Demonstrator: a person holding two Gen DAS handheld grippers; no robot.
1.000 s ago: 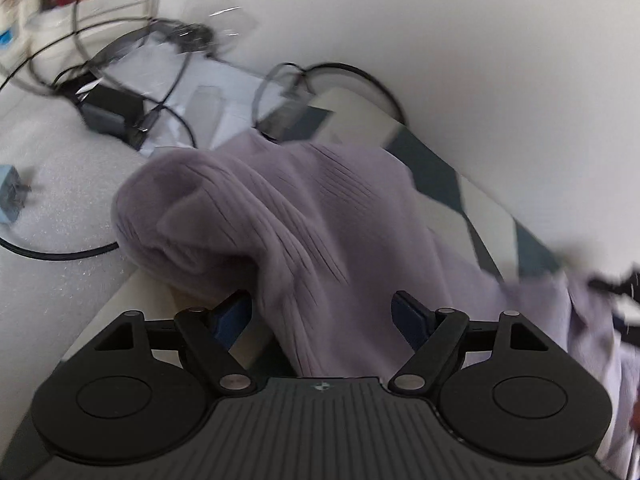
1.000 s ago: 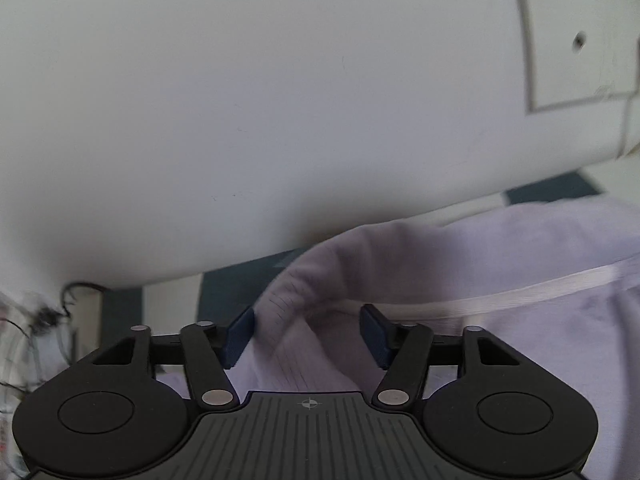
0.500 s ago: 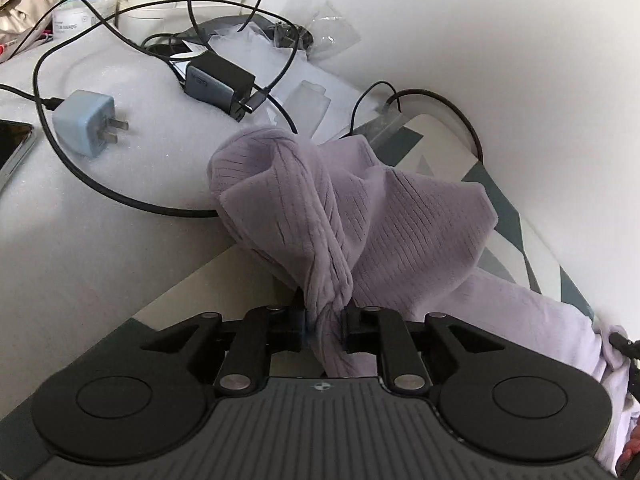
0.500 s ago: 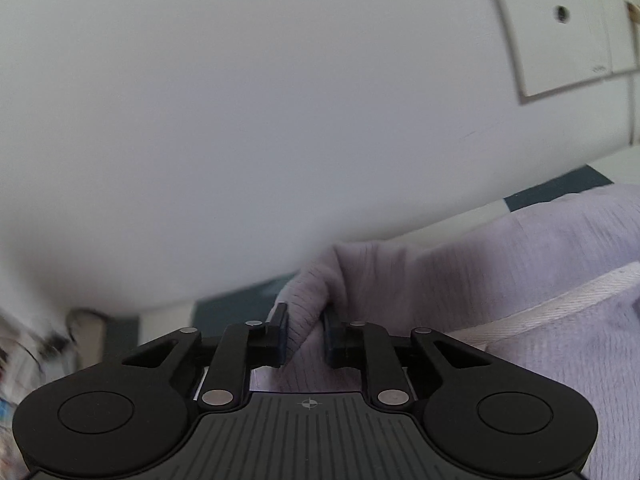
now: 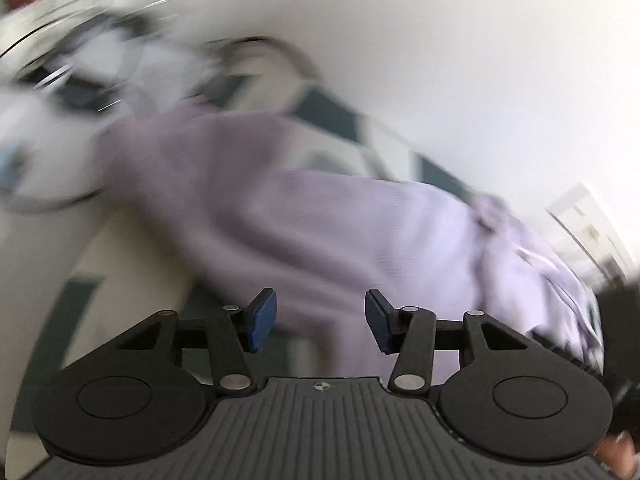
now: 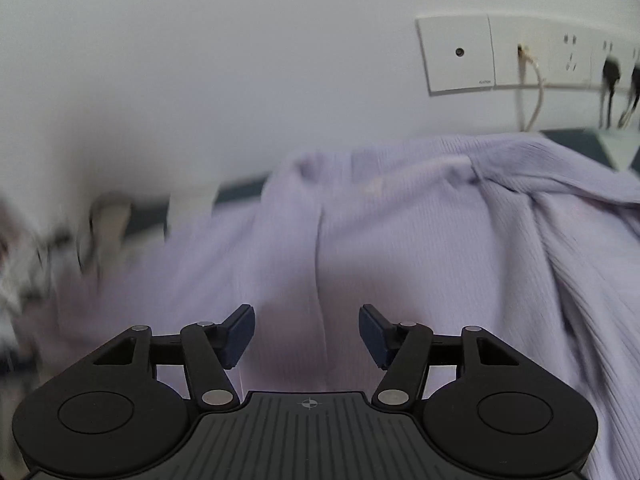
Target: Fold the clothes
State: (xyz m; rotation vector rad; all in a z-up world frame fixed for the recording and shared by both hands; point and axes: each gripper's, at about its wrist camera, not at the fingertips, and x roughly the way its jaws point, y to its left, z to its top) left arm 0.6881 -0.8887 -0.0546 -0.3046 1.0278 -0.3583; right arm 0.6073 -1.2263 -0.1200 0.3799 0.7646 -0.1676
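A lilac ribbed knit garment (image 5: 312, 216) lies spread along a table with a white and dark teal pattern (image 5: 332, 116), close to a white wall. The left wrist view is blurred by motion. My left gripper (image 5: 316, 320) is open, its blue pads apart over the near edge of the garment, holding nothing. In the right wrist view the same garment (image 6: 400, 248) fills the lower half, with a fold running down its middle. My right gripper (image 6: 306, 334) is open above the cloth and holds nothing.
Dark cables and chargers (image 5: 80, 80) lie blurred at the table's far left end. White wall sockets (image 6: 520, 56) with plugged cords sit on the wall at the upper right. The wall runs close behind the garment.
Both grippers were shut on bunched folds of the garment half a second ago. Both have now opened and let go, and the cloth lies flatter and more spread out. Both cameras are moving.
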